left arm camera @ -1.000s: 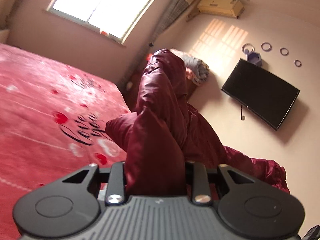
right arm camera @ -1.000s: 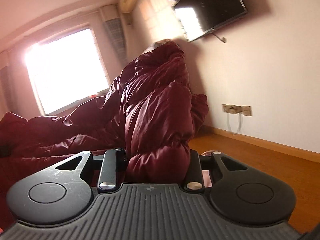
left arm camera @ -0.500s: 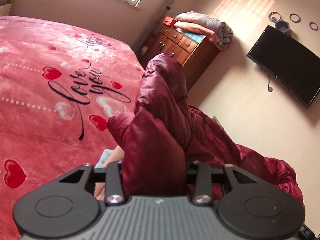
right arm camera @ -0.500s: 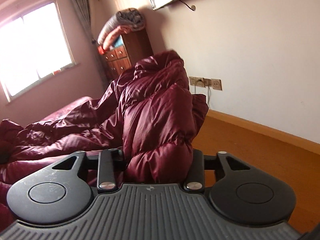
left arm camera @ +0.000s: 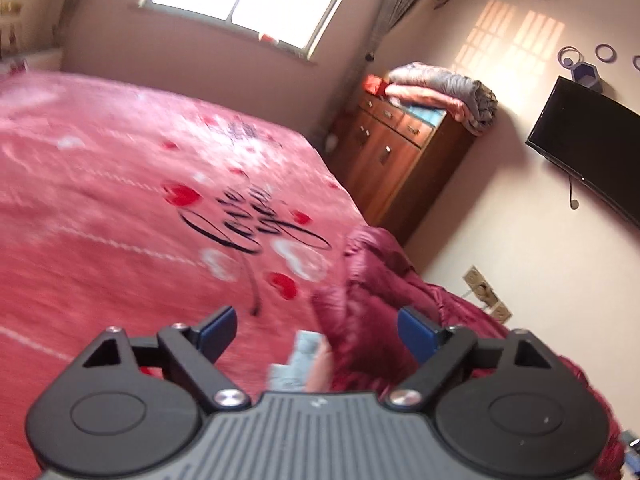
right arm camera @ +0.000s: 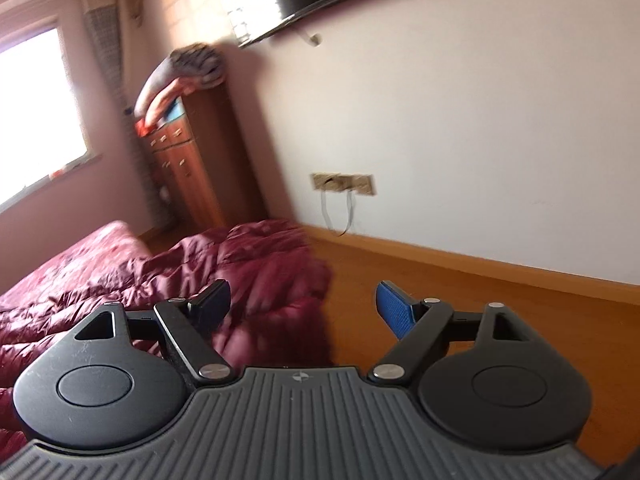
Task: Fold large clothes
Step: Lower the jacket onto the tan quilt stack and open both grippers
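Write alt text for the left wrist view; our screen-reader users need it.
The left claw is opening above a dark red puffy jacket lying at the edge of a bed with a pink heart-print cover, pads clear of the fabric. Behind stand a wooden dresser and wall-mounted TV.

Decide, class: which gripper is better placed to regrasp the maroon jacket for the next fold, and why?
Probably left. The left gripper is opening with the maroon jacket lying straight ahead between its fingers on the bed. The right gripper, also opening, looks mostly at bare floor, the jacket off to its left.
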A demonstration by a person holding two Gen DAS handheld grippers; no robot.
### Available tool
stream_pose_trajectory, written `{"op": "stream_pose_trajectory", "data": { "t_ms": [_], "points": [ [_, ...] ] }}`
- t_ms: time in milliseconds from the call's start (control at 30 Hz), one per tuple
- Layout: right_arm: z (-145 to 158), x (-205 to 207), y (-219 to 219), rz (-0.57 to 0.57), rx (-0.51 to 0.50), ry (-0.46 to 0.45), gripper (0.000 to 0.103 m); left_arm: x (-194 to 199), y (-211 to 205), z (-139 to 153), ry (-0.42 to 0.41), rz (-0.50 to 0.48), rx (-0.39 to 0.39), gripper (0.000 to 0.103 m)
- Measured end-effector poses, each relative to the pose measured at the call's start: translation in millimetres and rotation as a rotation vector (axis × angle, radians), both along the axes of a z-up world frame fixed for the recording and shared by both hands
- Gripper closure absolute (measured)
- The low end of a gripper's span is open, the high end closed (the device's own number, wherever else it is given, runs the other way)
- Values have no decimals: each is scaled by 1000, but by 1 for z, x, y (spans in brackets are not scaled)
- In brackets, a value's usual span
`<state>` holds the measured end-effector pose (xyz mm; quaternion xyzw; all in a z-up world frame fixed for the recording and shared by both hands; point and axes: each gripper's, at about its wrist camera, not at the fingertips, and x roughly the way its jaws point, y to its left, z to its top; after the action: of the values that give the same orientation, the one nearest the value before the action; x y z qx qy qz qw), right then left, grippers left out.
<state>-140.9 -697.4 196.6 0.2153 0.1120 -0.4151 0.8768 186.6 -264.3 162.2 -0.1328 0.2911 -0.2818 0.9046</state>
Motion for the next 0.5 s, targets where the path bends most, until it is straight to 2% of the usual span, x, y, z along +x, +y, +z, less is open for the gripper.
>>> {"op": "stream_pose_trajectory", "data": {
  "t_ms": [167, 267, 367, 500],
  "points": [
    [3, -51, 44, -54, -6, -57, 3, -51, 36, -4, -72, -5, 54, 11],
    [-6, -78, 73, -73, 3, -69, 2, -91, 57, -11, -96, -11, 95, 8],
    [-12, -91, 109, -53, -3, -33, 2, -132, 75, -18, -110, -15, 135, 4],
    [-23, -106, 160, 1, -38, 23, 0, -176, 98, -23, -94, -25, 143, 1]
  ]
}}
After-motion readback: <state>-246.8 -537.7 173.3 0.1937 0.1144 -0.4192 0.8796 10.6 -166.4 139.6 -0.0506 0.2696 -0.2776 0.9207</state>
